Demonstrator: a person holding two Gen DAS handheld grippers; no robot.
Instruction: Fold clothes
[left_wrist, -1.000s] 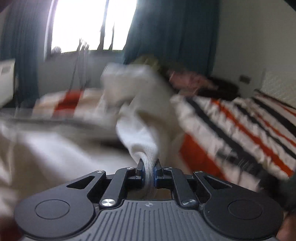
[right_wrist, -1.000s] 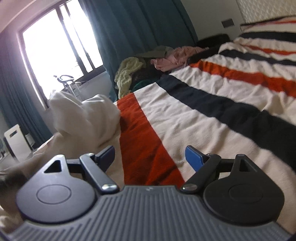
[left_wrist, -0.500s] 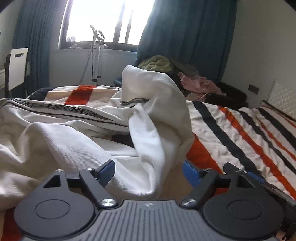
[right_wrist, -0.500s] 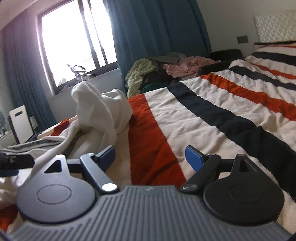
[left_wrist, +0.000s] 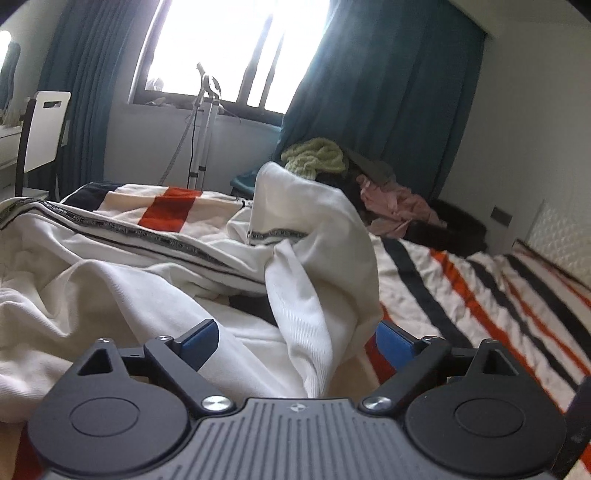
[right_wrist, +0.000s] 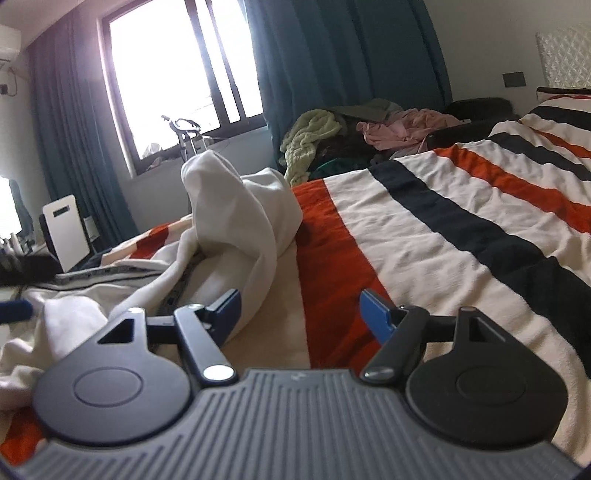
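A white garment (left_wrist: 155, 280) with a dark lettered trim band lies crumpled on the striped bedspread (left_wrist: 480, 295). One fold of it stands up in a peak and drapes down between the jaws of my left gripper (left_wrist: 297, 339), which is open and not clamping the cloth. In the right wrist view the same white garment (right_wrist: 240, 218) rises as a hump left of centre. My right gripper (right_wrist: 300, 312) is open over the orange stripe of the bedspread (right_wrist: 443, 229), its left fingertip (right_wrist: 227, 306) touching the garment's edge.
A pile of other clothes (left_wrist: 332, 162), green, dark and pink, sits at the far side of the bed below teal curtains (left_wrist: 369, 92). A white chair (left_wrist: 44, 129) and a metal stand (left_wrist: 203, 122) are by the window. A padded headboard (left_wrist: 561, 240) is at the right.
One second ago my left gripper was shut on a bunched fold of the white garment; it has since opened and let it go. The right gripper has stayed open, shifting slightly.
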